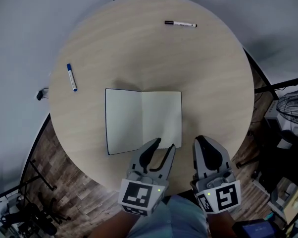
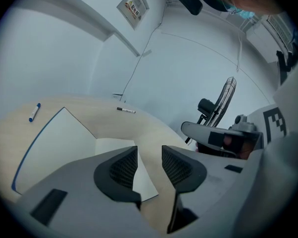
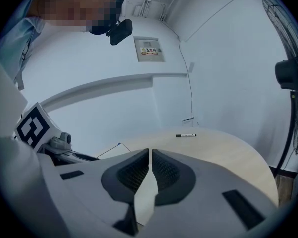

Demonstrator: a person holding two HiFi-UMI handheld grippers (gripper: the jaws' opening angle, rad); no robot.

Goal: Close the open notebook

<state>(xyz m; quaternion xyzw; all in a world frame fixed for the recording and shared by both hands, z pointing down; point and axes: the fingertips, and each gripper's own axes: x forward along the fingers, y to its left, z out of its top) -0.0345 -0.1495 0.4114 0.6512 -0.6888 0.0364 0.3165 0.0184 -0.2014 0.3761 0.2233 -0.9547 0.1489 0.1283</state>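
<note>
An open notebook point(image 1: 143, 120) with blank white pages lies flat in the middle of the round wooden table point(image 1: 139, 48). My left gripper point(image 1: 164, 145) hovers over the notebook's near edge, at the right page's lower part. Its jaws stand apart with nothing between them. In the left gripper view the pages point(image 2: 60, 143) spread ahead and to the left of that gripper point(image 2: 149, 157). My right gripper point(image 1: 201, 140) sits just right of the notebook's near right corner, over bare table, its jaws together and empty point(image 3: 150, 155).
A black marker point(image 1: 180, 24) lies at the table's far side. A blue pen point(image 1: 72, 77) rests left of the notebook. A standing fan point(image 2: 223, 100) and coiled cables point(image 1: 292, 105) are off the table to the right. The table's near edge is under my grippers.
</note>
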